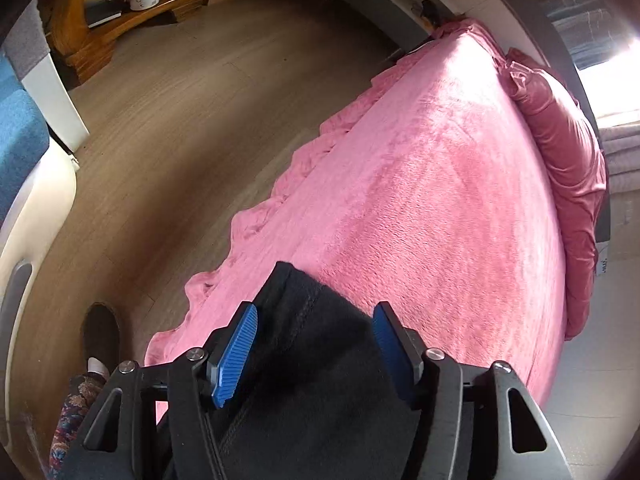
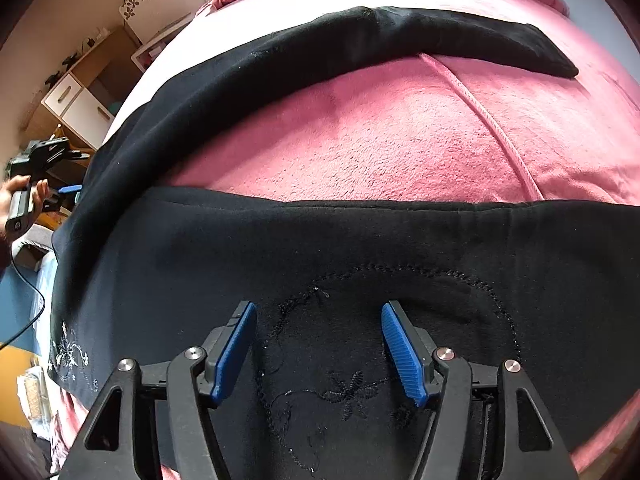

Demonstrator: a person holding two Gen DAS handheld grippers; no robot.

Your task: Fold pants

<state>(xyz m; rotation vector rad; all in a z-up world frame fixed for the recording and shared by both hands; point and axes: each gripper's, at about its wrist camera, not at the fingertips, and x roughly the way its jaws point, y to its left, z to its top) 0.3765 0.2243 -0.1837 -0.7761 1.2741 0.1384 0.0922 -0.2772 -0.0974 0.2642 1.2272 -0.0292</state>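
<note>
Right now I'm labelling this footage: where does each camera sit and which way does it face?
Left wrist: on the left tongs, looking along the pink bed toward floor and shelves; the wearer's foot shows.
Right wrist: on the right tongs, facing down across the black pants; the left hand shows.
Shared: pants, bed.

Left gripper point(image 1: 316, 344), right gripper point(image 2: 318, 344): jaws apart.

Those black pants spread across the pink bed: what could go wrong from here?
Both tools are open, so nothing is gripped yet. The left tool straddles thick bunched fabric of the black pants near the bed's edge; a shallow bite might slip. The right tool hovers over embroidery and could snag its loose threads. Either might also pinch the pink blanket underneath.
</note>
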